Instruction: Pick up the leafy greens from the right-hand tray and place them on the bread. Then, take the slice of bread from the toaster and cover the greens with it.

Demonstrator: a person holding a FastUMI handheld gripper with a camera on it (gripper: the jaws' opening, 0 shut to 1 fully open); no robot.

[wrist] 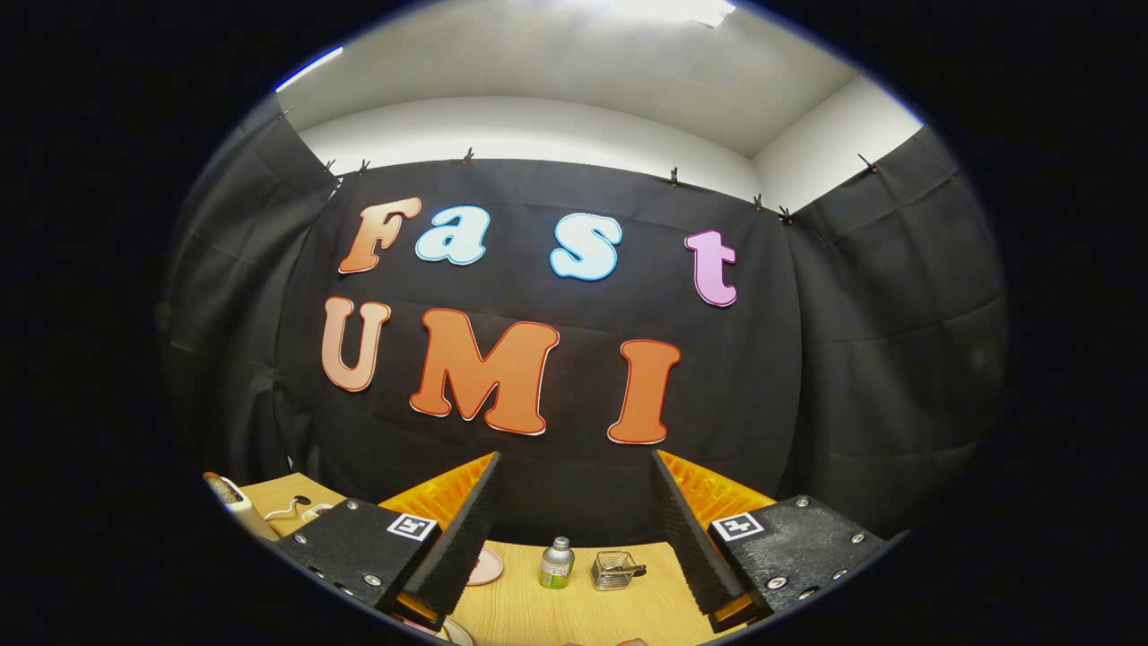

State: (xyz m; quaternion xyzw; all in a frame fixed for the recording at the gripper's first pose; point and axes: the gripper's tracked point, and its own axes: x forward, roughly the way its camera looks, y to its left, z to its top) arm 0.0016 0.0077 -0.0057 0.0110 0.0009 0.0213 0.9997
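2 jaws gaped wide, gripping nothing, raised above the worktop. Small bottle and wire holder sat beyond them. Greens unsighted; next, probably dipping down to find them.

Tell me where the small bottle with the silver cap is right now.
In the gripper view, the small bottle stands on the wooden table, beyond the open gripper, between its fingers, with a wire basket just right of it.

A small wire rack stands upright near the far edge of the bench, beyond the gripper's wide-spread, empty fingers, its contents too small to tell, and a pink plate lies to its left, half hidden.
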